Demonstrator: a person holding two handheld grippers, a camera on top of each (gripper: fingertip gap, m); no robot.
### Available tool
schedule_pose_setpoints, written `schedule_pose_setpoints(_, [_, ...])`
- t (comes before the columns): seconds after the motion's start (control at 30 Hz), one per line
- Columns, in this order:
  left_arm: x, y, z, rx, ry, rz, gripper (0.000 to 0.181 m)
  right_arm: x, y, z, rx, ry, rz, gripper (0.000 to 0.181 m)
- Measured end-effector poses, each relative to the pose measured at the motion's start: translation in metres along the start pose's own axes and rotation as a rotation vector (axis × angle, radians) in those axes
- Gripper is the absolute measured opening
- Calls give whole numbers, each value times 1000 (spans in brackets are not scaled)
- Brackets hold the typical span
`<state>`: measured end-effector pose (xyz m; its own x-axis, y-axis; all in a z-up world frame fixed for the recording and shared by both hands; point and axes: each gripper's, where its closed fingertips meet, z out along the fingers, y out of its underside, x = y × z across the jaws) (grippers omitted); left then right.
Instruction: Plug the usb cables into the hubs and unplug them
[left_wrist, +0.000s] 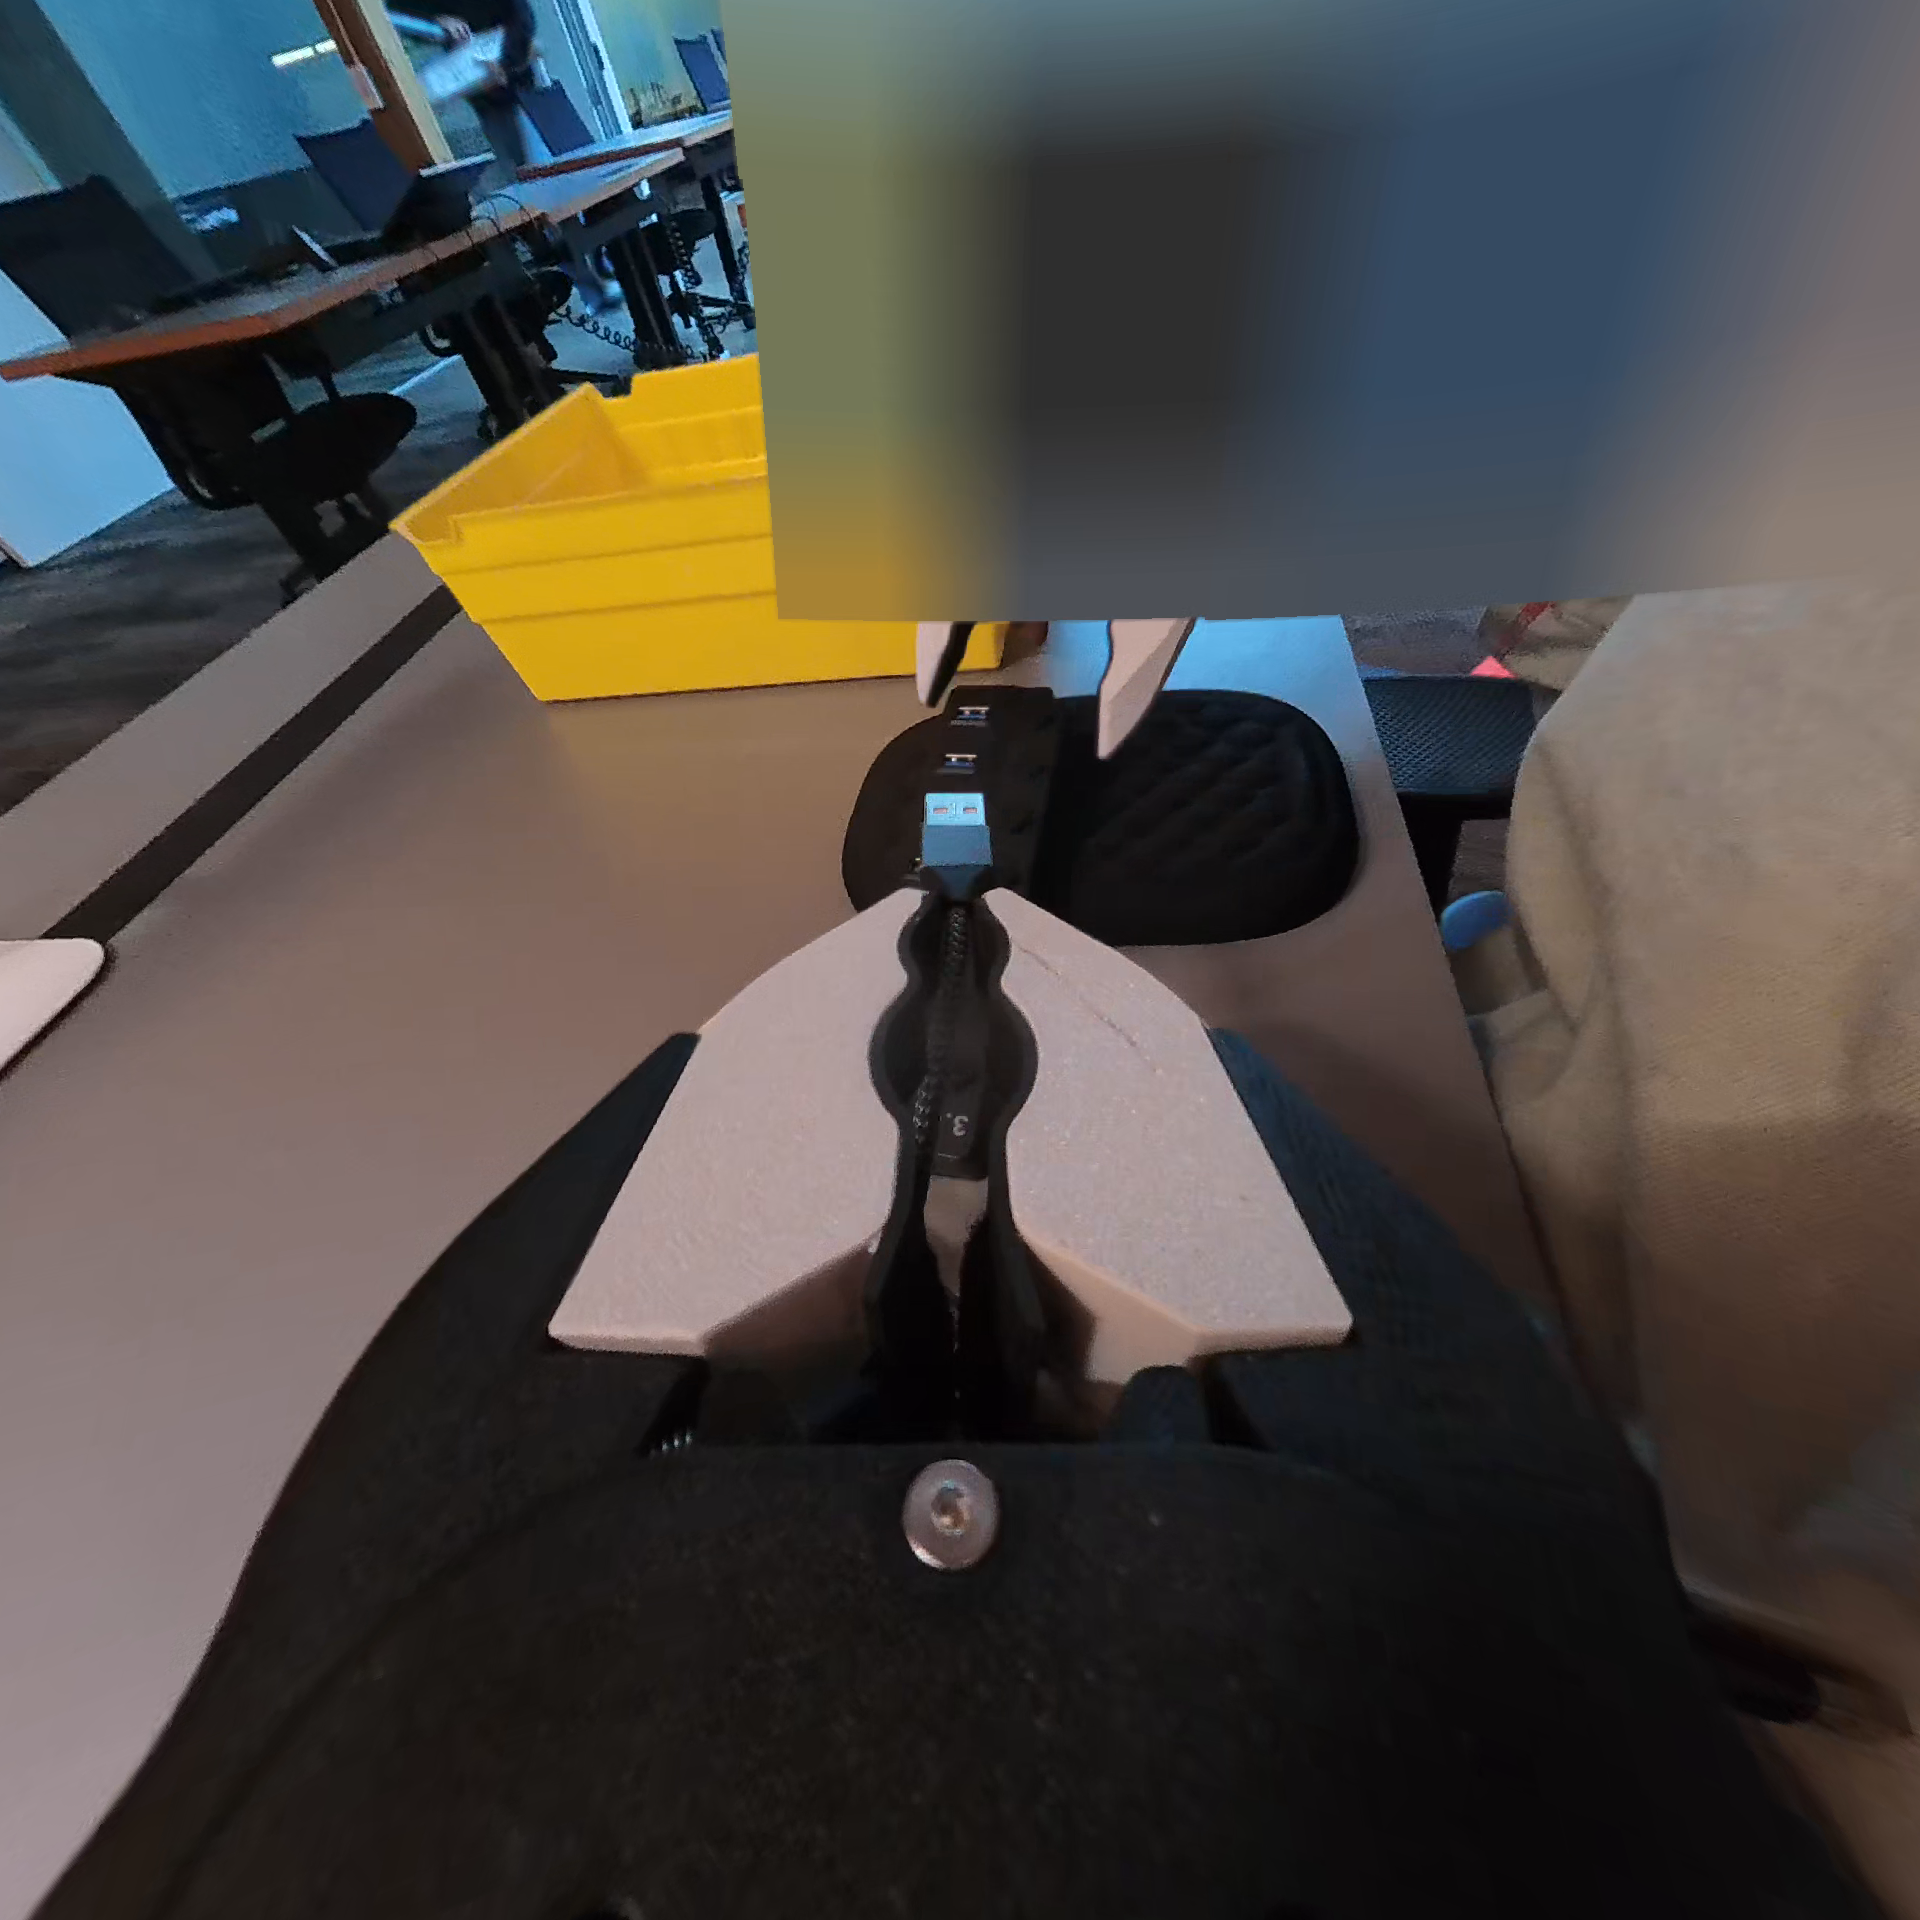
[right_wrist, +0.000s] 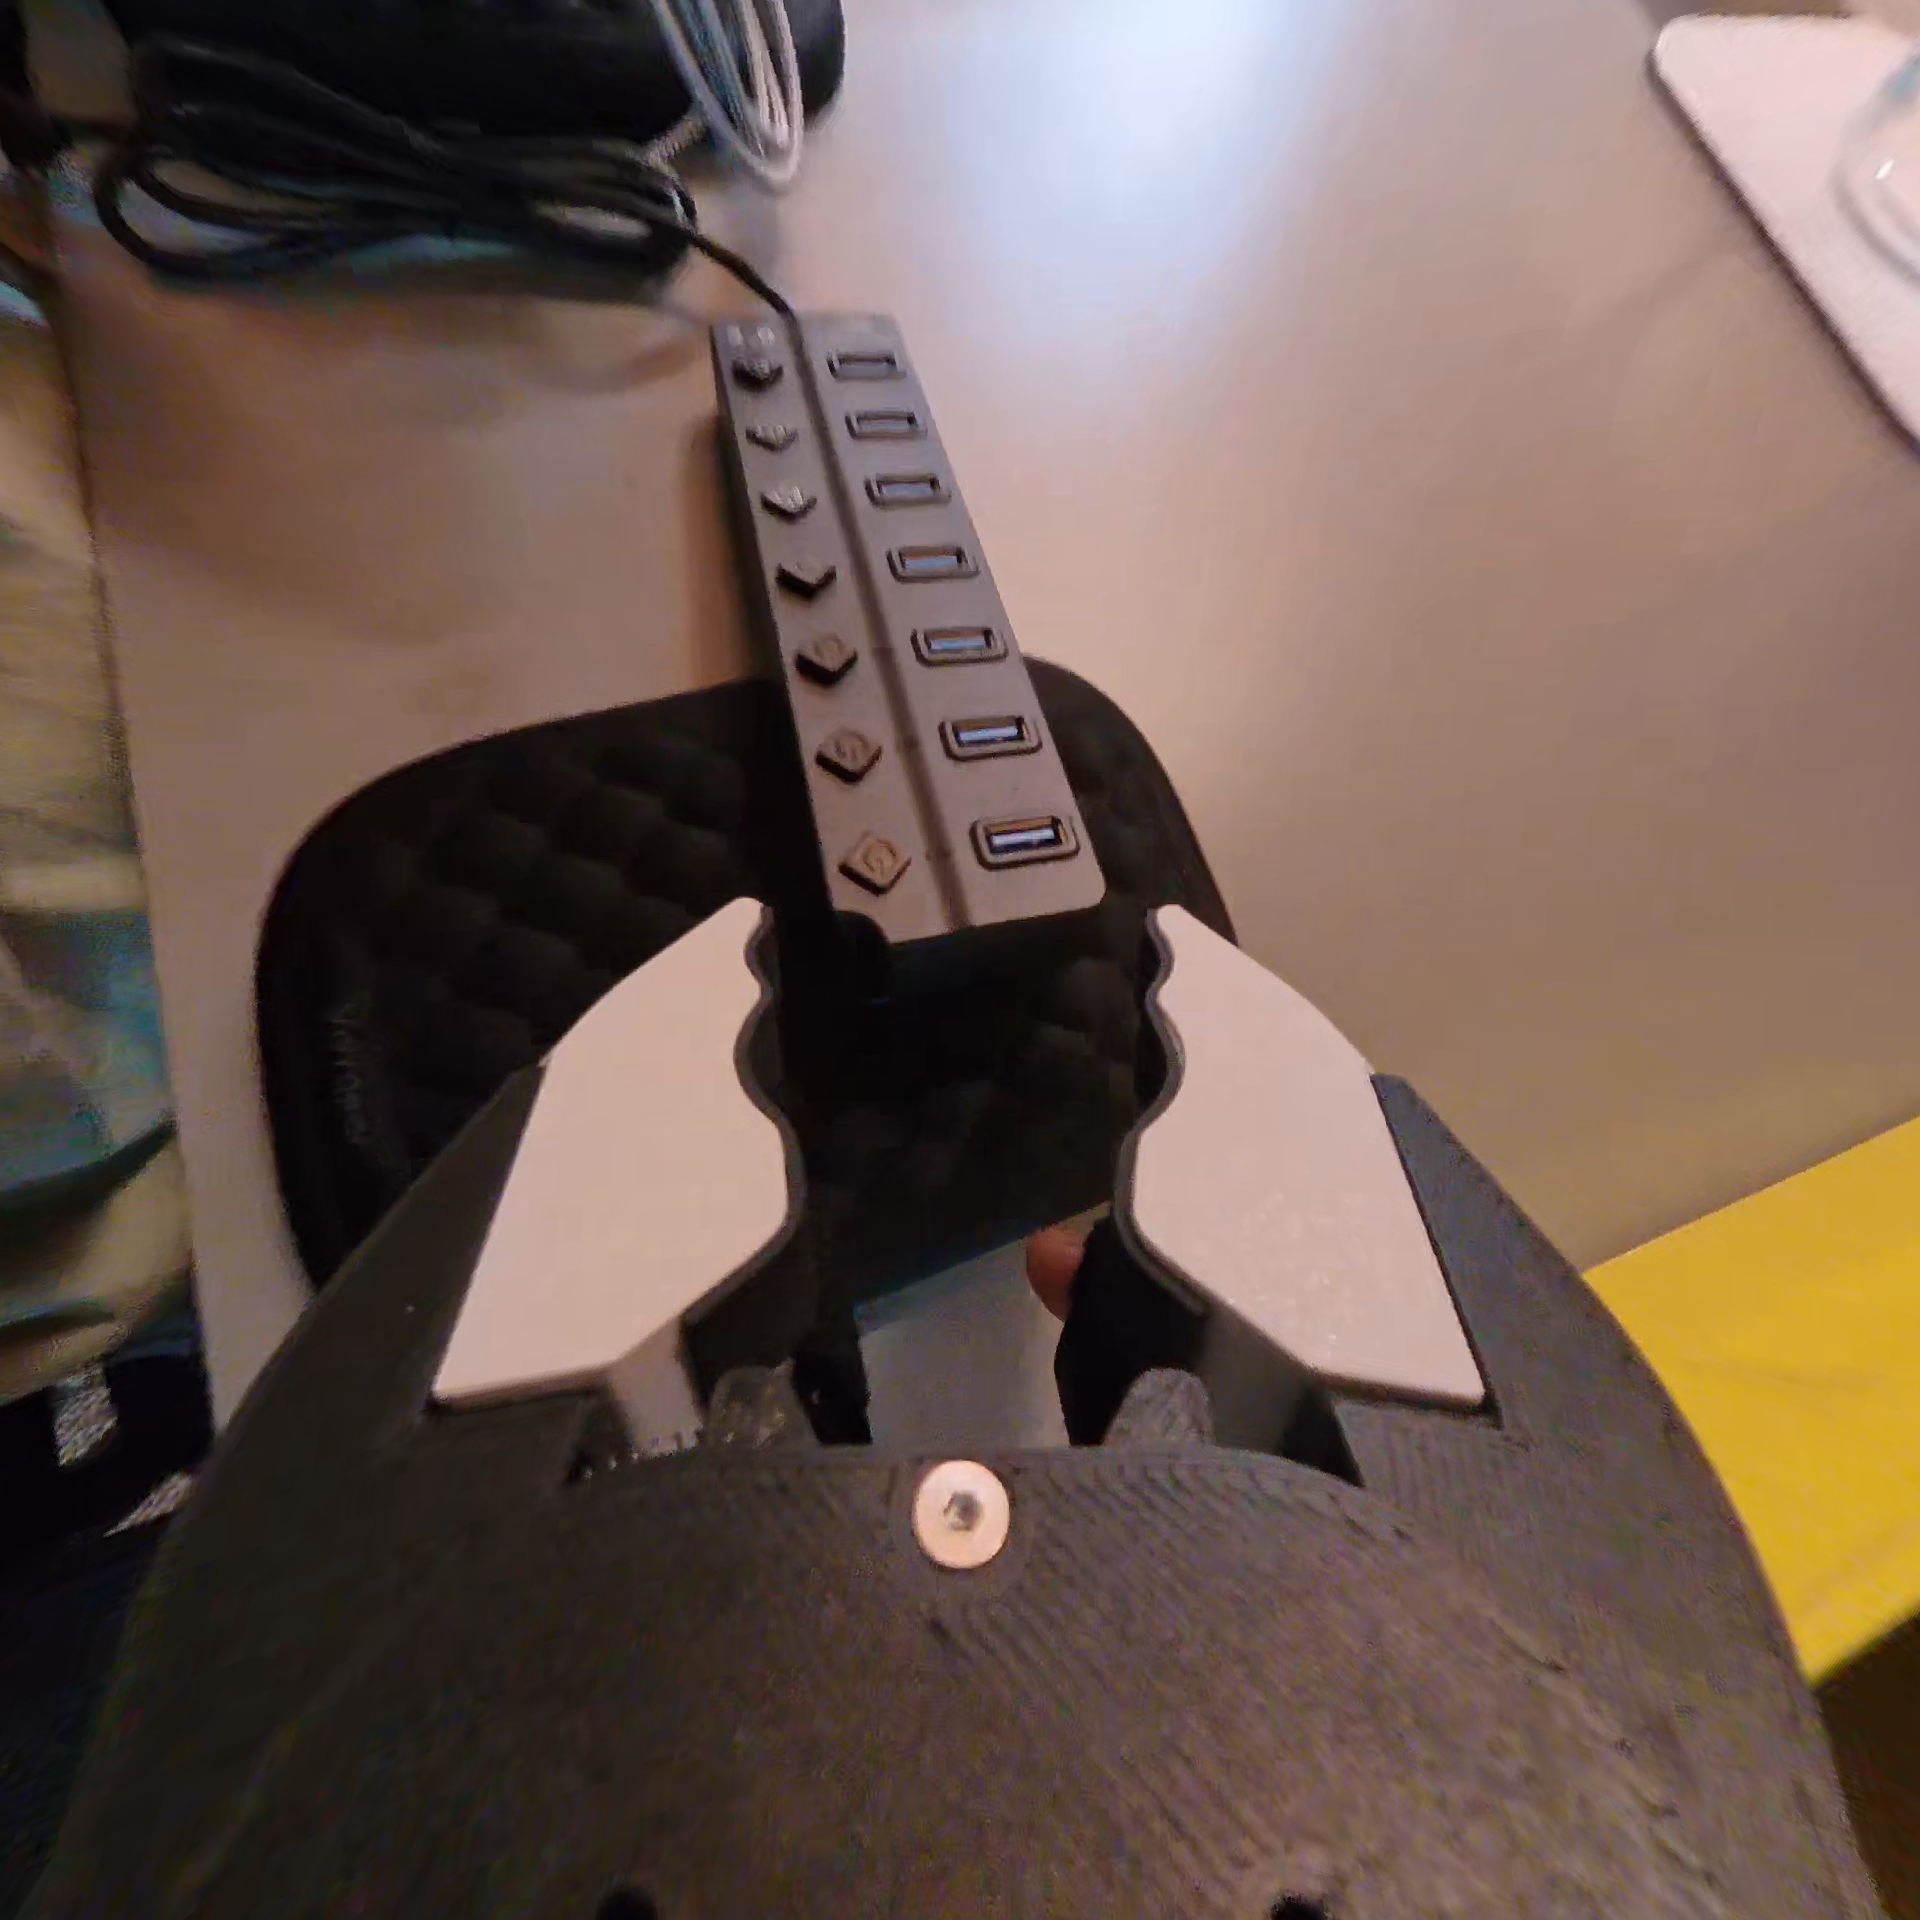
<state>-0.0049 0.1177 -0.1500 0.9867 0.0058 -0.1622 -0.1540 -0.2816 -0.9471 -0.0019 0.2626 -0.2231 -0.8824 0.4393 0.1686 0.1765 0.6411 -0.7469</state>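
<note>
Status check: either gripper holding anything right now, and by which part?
The left gripper is shut on the USB cable, pinching the braided cord just behind the plug. The right gripper is open, holding nothing, its fingers either side of the hub end.

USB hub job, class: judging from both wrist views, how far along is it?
Done: the left tool is shut on the USB cable, its plug sticking out forward. In hand: the plug points toward the hub, not yet inserted; every port visible in the right wrist view is empty. The right tool sits open at the hub's near end. Left: plugging in, then unplugging.
</note>
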Motion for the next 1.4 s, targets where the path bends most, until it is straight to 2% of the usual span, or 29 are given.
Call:
schedule_pose_setpoints(0.13, [-5,-2,0,7,15,-31,6,-1,2,14,-1,-20,7,57])
schedule_pose_setpoints(0.3, [-9,-27,-13,233,87,-182,6,-4,-10,15,14,-2,-46,56])
schedule_pose_setpoints(0.4, [-14,-36,-27,361,128,-260,6,-10,-49,0,171,4,-100,55])
schedule_pose_setpoints(0.5, [-16,-39,-36,427,151,-300,5,-13,-92,-18,319,38,-146,54])
schedule_pose_setpoints(0.6, [-14,-45,-43,486,170,-310,5,-17,-126,-31,415,53,-184,54])
schedule_pose_setpoints(0.7, [-13,-49,-50,529,182,-314,6,-21,-144,-33,442,33,-205,54])
schedule_pose_setpoints(0.77, [-12,-47,-50,501,162,-278,6,-22,-150,-31,437,24,-227,54])
schedule_pose_setpoints(0.83, [-11,-44,-48,412,120,-187,5,-23,-152,-29,436,15,-236,54])
schedule_pose_setpoints(0.97, [-10,-42,-36,137,29,118,6,-23,-154,-28,431,4,-251,54])
schedule_pose_setpoints(1.03, [-7,-48,-30,50,17,264,5,-24,-155,-27,420,1,-267,54])
schedule_pose_setpoints(1.13, [-3,-62,-23,36,44,360,5,-25,-157,-27,414,-2,-284,54])
schedule_pose_setpoints(1.4, [-9,-59,-20,47,33,322,5,-28,-156,-26,396,-1,-301,54])
